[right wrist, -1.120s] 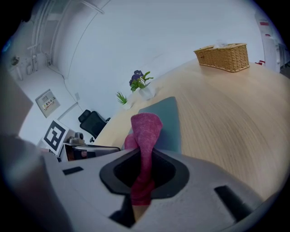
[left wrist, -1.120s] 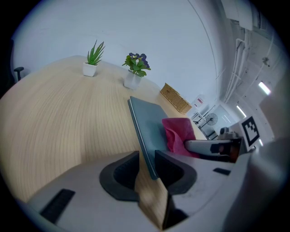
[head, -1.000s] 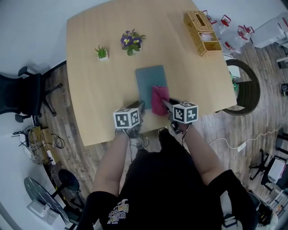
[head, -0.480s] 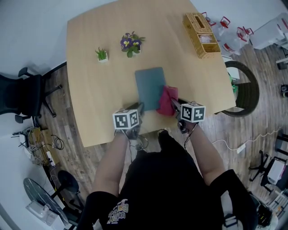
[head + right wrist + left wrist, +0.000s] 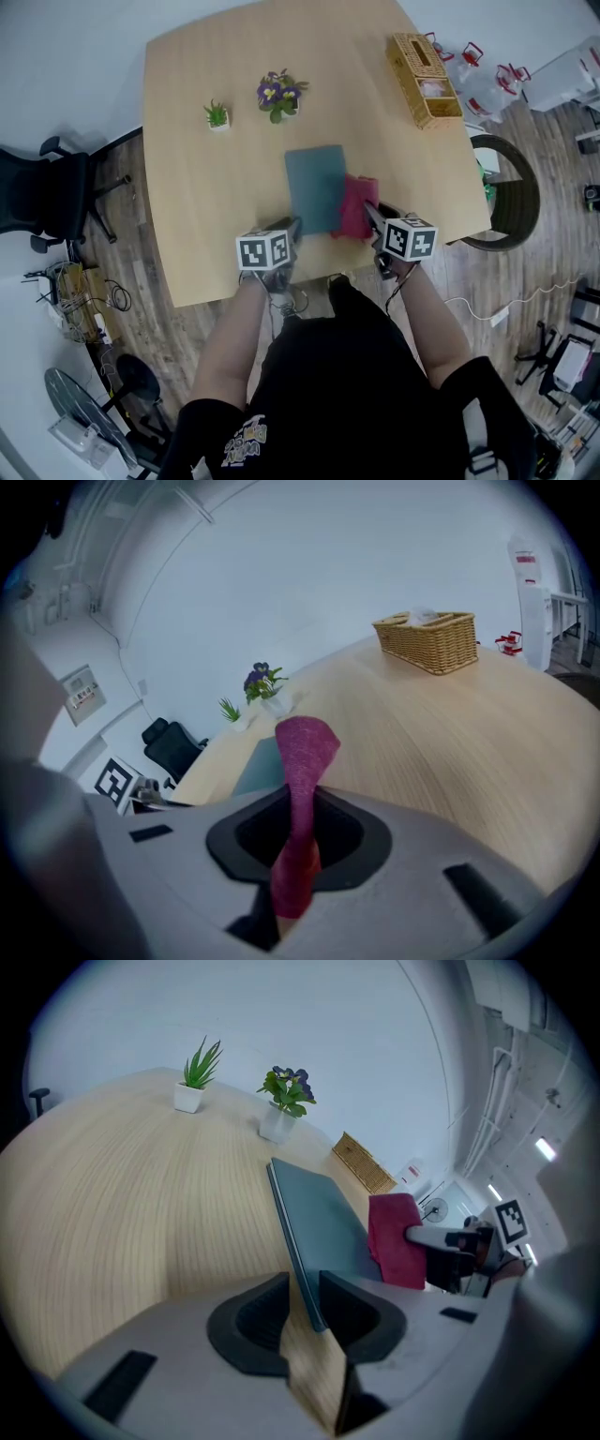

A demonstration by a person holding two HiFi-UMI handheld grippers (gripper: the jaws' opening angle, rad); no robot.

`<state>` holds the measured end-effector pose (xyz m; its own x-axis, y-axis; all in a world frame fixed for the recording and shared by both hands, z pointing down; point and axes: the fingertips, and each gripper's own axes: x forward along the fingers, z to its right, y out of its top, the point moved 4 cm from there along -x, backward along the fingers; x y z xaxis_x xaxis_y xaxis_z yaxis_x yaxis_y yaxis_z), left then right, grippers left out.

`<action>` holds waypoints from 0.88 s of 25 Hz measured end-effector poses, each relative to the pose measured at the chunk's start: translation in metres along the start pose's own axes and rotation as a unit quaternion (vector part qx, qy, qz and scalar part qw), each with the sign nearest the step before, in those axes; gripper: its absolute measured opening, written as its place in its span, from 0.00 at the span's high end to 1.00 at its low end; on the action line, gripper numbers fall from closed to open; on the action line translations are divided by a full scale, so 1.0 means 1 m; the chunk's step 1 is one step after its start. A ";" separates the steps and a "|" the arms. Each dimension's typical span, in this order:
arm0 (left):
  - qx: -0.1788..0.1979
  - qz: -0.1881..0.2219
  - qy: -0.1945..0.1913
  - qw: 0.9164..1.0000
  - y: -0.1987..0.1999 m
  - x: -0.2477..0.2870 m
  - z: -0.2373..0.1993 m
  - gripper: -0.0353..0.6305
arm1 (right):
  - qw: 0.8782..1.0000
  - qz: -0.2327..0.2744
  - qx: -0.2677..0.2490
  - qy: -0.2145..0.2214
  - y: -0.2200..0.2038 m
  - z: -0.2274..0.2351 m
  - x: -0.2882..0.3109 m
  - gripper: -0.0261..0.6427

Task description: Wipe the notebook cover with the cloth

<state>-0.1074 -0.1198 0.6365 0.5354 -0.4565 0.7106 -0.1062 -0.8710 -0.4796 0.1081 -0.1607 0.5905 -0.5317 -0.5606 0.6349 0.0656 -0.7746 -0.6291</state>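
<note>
Midway through wiping, our right claw [image 5: 375, 217] grips the cloth [image 5: 357, 208] beside the notebook [image 5: 316, 186] at the worktop's [image 5: 206, 206] near edge, our left claw [image 5: 292, 228] just closing loosely round its corner; next we sweep across the notebook.

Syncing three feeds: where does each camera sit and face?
Head view: on the person's head, steeply down at the wooden table; forearms show.
Left gripper view: on the left gripper, along open jaws, just closing, astride the grey-blue notebook's corner.
Right gripper view: on the right gripper, along jaws clamping the magenta cloth.
All show the notebook.
</note>
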 end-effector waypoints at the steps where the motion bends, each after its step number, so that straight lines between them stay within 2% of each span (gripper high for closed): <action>1: -0.001 0.000 0.000 1.000 0.000 0.000 0.000 0.80 | 1.000 0.007 -0.001 0.016 0.006 -0.008 0.002 0.88; 5: -0.001 0.000 0.003 1.000 0.003 -0.002 -0.001 0.81 | 0.997 0.014 -0.010 0.074 0.026 -0.042 0.018 0.88; 10: -0.005 -0.003 0.004 1.000 0.002 -0.002 -0.002 0.81 | 0.992 -0.011 -0.026 0.119 0.033 -0.080 0.049 0.88; 22: -0.008 -0.004 -0.004 1.000 0.001 0.000 -0.001 0.81 | 0.982 -0.096 -0.066 0.150 0.006 -0.121 0.109 0.88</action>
<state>-0.1080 -0.1208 0.6364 0.5434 -0.4486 0.7096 -0.1152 -0.8771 -0.4662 -0.0518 -0.1912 0.6018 -0.7495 -0.2816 0.5992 -0.1598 -0.8013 -0.5765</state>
